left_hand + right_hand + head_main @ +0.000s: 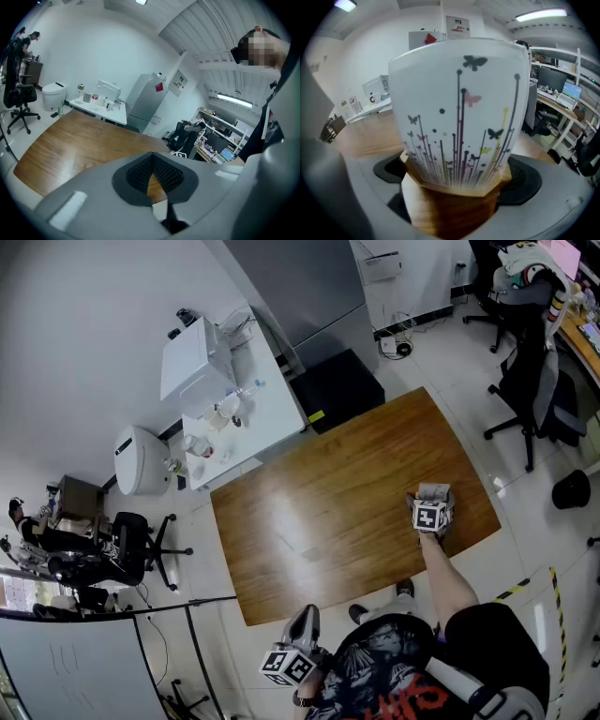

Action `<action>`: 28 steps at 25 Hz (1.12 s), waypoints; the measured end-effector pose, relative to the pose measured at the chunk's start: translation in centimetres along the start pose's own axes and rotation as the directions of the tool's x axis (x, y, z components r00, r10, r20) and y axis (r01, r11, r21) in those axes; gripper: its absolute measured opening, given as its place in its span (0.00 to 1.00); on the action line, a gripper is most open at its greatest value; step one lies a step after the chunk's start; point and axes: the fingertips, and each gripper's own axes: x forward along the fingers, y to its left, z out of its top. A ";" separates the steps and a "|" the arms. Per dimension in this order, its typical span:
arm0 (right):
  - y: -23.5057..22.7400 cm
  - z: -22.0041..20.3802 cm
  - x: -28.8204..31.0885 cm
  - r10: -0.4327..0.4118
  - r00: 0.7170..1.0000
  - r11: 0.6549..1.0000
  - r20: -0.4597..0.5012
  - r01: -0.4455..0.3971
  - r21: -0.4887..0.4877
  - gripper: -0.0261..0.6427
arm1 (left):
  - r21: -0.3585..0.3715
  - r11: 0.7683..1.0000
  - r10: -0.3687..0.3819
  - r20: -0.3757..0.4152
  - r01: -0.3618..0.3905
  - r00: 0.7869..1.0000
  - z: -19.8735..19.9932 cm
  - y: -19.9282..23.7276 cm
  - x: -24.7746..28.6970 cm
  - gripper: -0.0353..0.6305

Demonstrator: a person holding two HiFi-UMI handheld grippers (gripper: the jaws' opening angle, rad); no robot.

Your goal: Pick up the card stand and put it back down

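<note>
The card stand (434, 490) rests upright near the right end of the brown wooden table (328, 512). It is a wooden base (454, 206) that carries a white card (459, 108) printed with butterflies and thin stems. My right gripper (432, 499) reaches in from the table's near edge, and its jaws stand wide on either side of the base. The pads (525, 180) flank the wood without visibly pressing on it. My left gripper (304, 620) hangs off the table's near edge, beside the person's body. Its jaws are shut and empty (152, 176).
A white side table (239, 418) with a white appliance and small bottles stands beyond the table's far left corner. A black box (337, 385) sits on the floor behind the table. Office chairs (534, 381) stand at the right, another chair (131, 549) at the left.
</note>
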 end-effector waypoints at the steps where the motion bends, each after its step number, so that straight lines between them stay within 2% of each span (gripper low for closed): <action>1: 0.2 -0.1 -0.2 0.008 1.000 1.000 0.002 -0.008 -0.018 0.90 | 0.004 1.000 -0.003 0.000 0.003 1.000 0.1 0.0 0.1 0.05; 7: 1.4 -1.4 -3.6 0.079 0.996 0.993 0.035 -0.076 -0.096 0.90 | 0.012 0.999 -0.031 0.011 0.031 0.999 0.5 0.1 0.6 0.05; 10: 1.2 -1.4 -7.9 0.092 0.994 0.987 0.063 -0.083 -0.135 0.90 | 0.020 0.998 -0.060 0.012 0.060 0.998 0.1 -0.3 1.0 0.05; 14: 0.7 -0.5 -14.6 0.099 0.987 0.991 0.131 -0.085 -0.107 0.90 | 0.037 0.994 -0.102 -0.002 0.102 0.995 0.1 -0.6 1.1 0.05; 20: 2.1 2.3 -23.6 0.145 0.971 0.989 0.190 -0.134 -0.069 0.89 | 0.063 0.989 -0.138 0.030 0.136 0.990 1.0 -0.9 0.6 0.05; 24: 4.3 2.9 -28.1 0.166 0.959 0.985 0.229 -0.152 -0.079 0.89 | 0.127 0.979 -0.166 0.051 0.159 0.985 1.8 -0.6 -0.4 0.05; 28: 6.2 4.0 -31.1 0.196 0.936 0.980 0.292 -0.180 -0.079 0.89 | 0.136 0.977 -0.177 0.066 0.167 0.982 2.4 -0.1 -0.5 0.05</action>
